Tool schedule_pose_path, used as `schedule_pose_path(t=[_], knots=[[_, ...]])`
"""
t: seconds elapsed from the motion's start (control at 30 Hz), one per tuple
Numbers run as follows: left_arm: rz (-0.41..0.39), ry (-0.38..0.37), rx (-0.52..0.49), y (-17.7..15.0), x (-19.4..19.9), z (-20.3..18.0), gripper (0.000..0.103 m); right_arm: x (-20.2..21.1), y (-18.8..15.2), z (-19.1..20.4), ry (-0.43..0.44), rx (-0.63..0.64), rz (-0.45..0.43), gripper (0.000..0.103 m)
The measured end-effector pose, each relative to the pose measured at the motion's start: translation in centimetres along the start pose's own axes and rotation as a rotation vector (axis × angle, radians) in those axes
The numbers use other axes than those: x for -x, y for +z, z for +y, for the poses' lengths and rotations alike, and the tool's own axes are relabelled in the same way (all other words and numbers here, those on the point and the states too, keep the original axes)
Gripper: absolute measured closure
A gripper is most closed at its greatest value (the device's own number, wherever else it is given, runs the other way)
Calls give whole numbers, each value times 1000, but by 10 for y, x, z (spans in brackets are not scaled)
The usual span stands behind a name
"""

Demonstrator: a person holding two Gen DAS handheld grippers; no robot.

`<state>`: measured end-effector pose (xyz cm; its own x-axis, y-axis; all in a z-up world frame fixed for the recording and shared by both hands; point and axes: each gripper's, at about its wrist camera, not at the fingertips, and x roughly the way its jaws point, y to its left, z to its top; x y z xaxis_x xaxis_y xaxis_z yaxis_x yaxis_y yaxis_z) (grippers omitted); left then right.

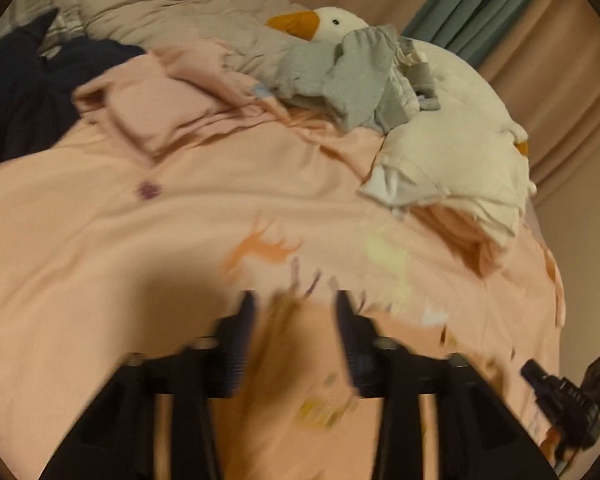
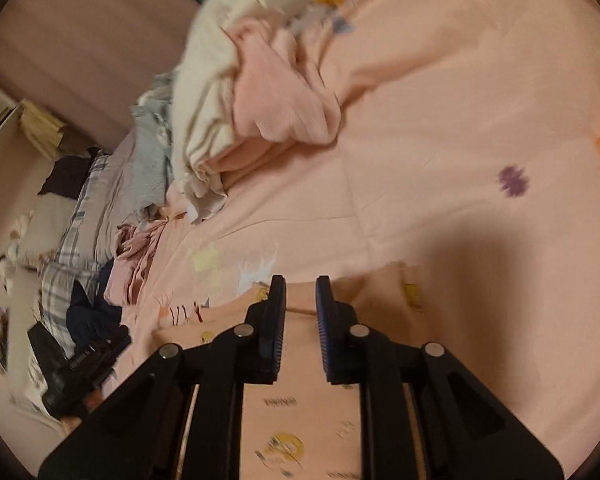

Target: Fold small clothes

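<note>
Pink printed garment lies flat on the bed, under both claws. Left claw part open, gripping nothing (blurred). Right claw narrowly open, empty, above the garment.

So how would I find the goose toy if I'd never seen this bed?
Look at the far edge of the big pink bedspread, near the curtains. The white plush goose lies there with crumpled grey clothes draped over its neck. Nothing else around it has an orange beak and a black eye.
</note>
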<state>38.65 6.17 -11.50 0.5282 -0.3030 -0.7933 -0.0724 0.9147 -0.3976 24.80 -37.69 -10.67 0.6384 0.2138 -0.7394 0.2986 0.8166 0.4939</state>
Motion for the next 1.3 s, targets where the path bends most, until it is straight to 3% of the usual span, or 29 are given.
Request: schedule_pose_path(t=[0.03, 0.07, 0.1, 0.2, 0.27, 0.33, 0.5, 0.57, 0.63, 0.73, 0.9, 0.93, 1.0, 1.03, 1.07, 1.1, 1.13, 1.3], knots=[[-2, -23, 16, -7, 9, 9, 52, 19, -12, -7, -33, 8, -8, 77], [5, -46, 34, -14, 16, 19, 49, 32, -23, -11, -39, 0, -6, 63], [34, -75, 48, -27, 27, 30, 47, 44, -36, -17, -28, -19, 3, 48], [130, -156, 61, -64, 43, 54, 43, 64, -78, -33, 49, -100, 57, 18], [165, -186, 95, -90, 47, 66, 32, 59, -108, -33, 85, -137, 104, 16], [192, -228, 160, -121, 53, 79, 28, 59, -135, -46, 107, -211, 143, 14], [360, -388, 231, -160, 17, 71, 28, 22, -172, -34, 209, -301, 224, 14], [293, -386, 256, -158, 11, 63, 28, 15, -176, -30, 242, -313, 195, 14], [269, -419, 250, -150, 5, 51, 28, 13, -173, -27, 253, -329, 171, 15], [323, -494, 307, -143, -18, 36, 28, -6, -158, -16, 275, -370, 164, 17], [262, -490, 333, -133, -34, 22, 28, -28, -137, -4, 274, -372, 139, 31], [250, -471, 318, -129, -39, 16, 29, -33, -133, -3, 258, -362, 138, 34], [220, -398, 294, -123, -46, 9, 48, -42, -128, -1, 232, -349, 131, 47], [217, -341, 279, -122, -49, 8, 65, -46, -127, -1, 223, -342, 122, 51], [210, -285, 260, -120, -54, 4, 77, -50, -126, 1, 185, -307, 99, 65], [202, -258, 247, -120, -56, 2, 79, -54, -126, 2, 129, -269, 86, 91], [192, -231, 230, -120, -56, 0, 81, -59, -126, 3, 92, -233, 79, 95], [80, -59, 87, -130, -28, -24, 90, -54, -121, 2, 117, -197, 99, 94]])
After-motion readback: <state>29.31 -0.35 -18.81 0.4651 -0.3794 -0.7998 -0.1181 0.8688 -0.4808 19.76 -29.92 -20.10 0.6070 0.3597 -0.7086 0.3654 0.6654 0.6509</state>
